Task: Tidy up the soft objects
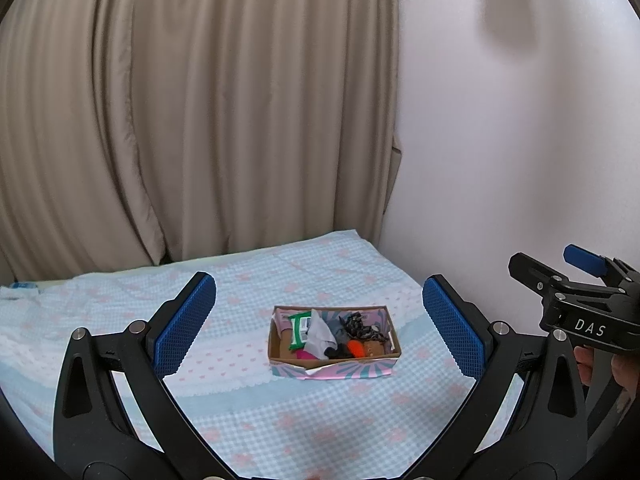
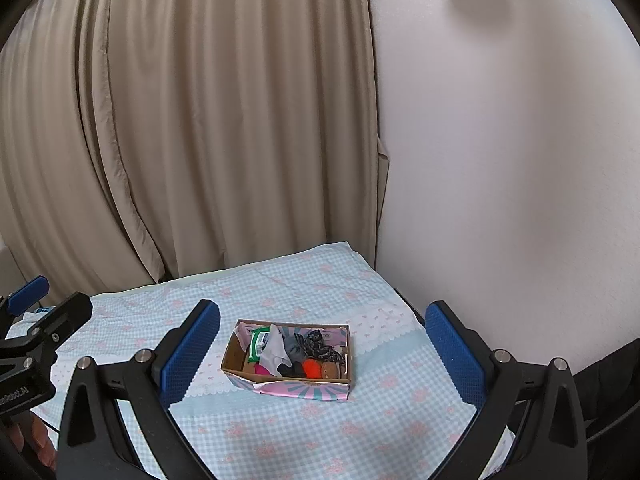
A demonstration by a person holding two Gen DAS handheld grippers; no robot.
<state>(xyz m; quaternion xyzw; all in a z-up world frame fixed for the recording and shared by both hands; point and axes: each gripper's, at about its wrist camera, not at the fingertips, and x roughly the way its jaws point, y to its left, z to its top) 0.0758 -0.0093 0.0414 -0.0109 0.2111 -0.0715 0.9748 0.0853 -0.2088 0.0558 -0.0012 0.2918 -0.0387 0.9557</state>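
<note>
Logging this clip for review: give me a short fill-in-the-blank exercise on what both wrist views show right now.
1. The soft items all lie inside a cardboard ____ on the checked bedspread.
2. Both the left gripper and the right gripper have their jaws ____.
3. Behind the bed hangs a beige ____.
4. The packet in the container is ____ and white.

Missing words: box; open; curtain; green

Soft even daylight, fisheye-warped dark corners

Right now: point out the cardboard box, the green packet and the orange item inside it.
cardboard box (image 1: 352, 372), left wrist view, pink patterned front wall.
green packet (image 1: 297, 330), left wrist view, middle of its face.
orange item (image 2: 310, 368), right wrist view, middle of the orange patch.
</note>
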